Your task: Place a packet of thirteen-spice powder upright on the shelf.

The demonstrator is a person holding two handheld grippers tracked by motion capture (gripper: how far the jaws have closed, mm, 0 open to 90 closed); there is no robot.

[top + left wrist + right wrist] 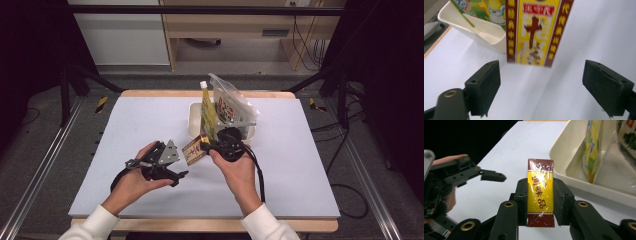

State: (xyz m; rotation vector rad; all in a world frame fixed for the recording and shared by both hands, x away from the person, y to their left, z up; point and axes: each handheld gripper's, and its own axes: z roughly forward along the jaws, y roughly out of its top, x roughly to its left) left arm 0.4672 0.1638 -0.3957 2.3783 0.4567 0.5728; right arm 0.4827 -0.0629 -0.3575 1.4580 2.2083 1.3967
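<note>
Yellow-and-maroon seasoning box [540, 198], film-wrapped, clamped across its width by the right gripper [540, 202]; long axis towards the wide-open, empty left gripper [541, 87].

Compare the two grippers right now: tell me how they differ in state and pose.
The right gripper is shut on the yellow and maroon box; the left gripper is open, with nothing between its jaws. The right gripper sits beside the white tray, while the left gripper is nearer the person, its jaws spread wide towards the box. Both are black, two-jawed and hand-held above the table.
</note>
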